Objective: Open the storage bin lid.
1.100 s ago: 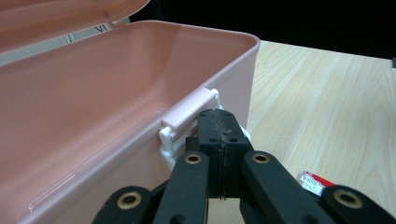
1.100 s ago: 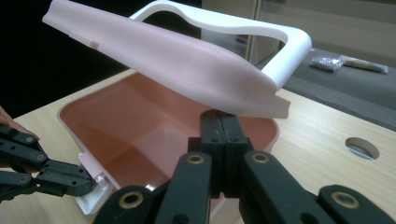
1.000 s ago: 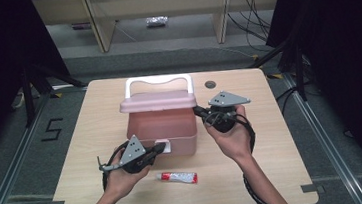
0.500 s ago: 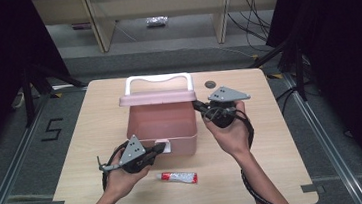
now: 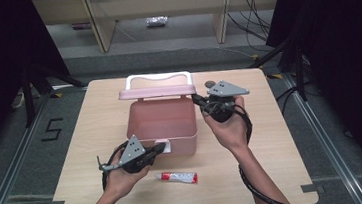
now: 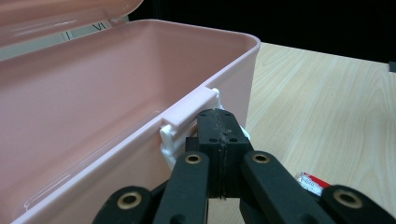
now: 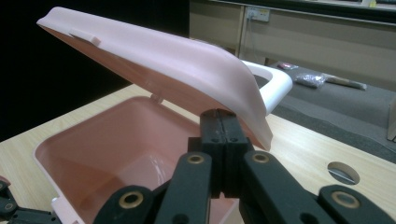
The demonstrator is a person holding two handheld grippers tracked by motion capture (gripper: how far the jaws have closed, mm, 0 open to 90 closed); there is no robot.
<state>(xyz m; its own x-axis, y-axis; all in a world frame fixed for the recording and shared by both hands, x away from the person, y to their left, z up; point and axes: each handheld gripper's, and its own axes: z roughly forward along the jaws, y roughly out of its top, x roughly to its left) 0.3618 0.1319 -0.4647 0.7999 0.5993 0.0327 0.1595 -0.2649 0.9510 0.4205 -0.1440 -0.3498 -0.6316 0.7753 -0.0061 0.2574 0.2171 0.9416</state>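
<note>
A pink plastic box stands mid-table with its lid tilted up and a white handle behind the lid. My right gripper is shut, its tips pressed under the lid's right edge. At the box's front, my left gripper is shut too. Its tips rest against the white latch with nothing between the jaws. The box's inside looks empty.
A red and white tube lies on the table in front of the box, just right of my left hand, and also appears as the tube past the left jaws. A round hole sits in the tabletop behind my right gripper.
The lid has swung higher and farther back, with my right gripper rising under its edge. My left gripper has stayed at the latch.
</note>
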